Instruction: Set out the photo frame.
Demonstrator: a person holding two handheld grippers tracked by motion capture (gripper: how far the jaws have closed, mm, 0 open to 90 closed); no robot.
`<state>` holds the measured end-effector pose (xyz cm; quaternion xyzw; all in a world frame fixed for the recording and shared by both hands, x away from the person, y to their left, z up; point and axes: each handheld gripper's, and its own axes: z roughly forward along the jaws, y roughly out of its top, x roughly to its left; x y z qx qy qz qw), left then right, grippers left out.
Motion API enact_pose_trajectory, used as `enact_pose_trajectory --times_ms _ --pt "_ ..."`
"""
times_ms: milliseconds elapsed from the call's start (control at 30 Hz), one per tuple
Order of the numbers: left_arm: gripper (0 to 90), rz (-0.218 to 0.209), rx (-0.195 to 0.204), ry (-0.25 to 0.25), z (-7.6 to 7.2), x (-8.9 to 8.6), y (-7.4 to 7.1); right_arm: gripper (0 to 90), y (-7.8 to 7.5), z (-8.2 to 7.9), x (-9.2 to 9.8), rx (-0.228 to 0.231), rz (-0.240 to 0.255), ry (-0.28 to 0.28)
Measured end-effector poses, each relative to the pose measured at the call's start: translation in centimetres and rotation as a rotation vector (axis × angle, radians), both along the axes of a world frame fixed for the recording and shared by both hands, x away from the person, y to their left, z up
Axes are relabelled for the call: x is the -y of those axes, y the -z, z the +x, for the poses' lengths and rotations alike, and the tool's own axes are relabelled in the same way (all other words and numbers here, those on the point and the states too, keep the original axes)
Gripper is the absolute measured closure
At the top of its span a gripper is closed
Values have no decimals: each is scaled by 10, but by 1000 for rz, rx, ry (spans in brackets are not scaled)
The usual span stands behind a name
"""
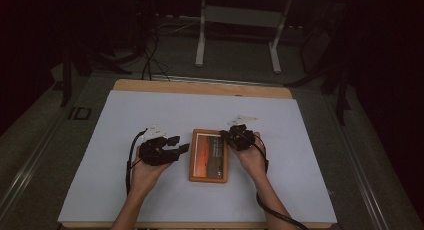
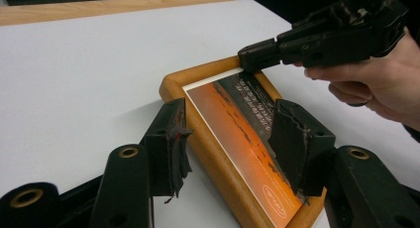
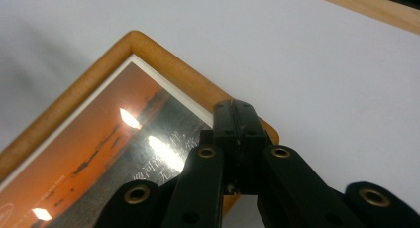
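Note:
A wooden picture frame (image 1: 209,157) holding an orange sunset print lies flat on the white mat, near the middle. My left gripper (image 1: 181,144) is at its left side and open. In the left gripper view its jaws (image 2: 230,139) straddle the frame's (image 2: 198,84) left rail, one over the mat and one over the print. My right gripper (image 1: 224,135) is shut, its tip on the frame's far right corner. That tip (image 3: 240,109) rests on the wooden rail (image 3: 148,49), and it also shows across the frame (image 2: 247,57). Nothing shows between its jaws.
The white mat (image 1: 150,110) covers most of a wooden table, whose bare edge (image 1: 200,87) runs along the far side. Beyond it stand a white desk frame (image 1: 235,15) and floor cables (image 1: 150,60) in a dark room.

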<state>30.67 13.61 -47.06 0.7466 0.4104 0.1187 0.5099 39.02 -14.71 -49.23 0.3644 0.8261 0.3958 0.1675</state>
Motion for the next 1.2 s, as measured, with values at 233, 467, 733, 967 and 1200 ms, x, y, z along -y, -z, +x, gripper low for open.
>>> enact_pose_trajectory --times_ms 233,467,733,967,1200 --pt "512 -25 -11 10 0 -1 -1 900 6 4 9 -31 17 29" --pt "488 -22 -29 23 -1 5 -1 900 16 8 18 -66 23 69" --pt "346 3 -85 80 -2 21 2 900 24 10 23 -93 34 87" --pt "215 -2 -138 102 -4 37 5 900 25 11 24 -103 44 88" --pt "149 9 -207 103 0 48 18 900 25 11 25 -101 50 88"
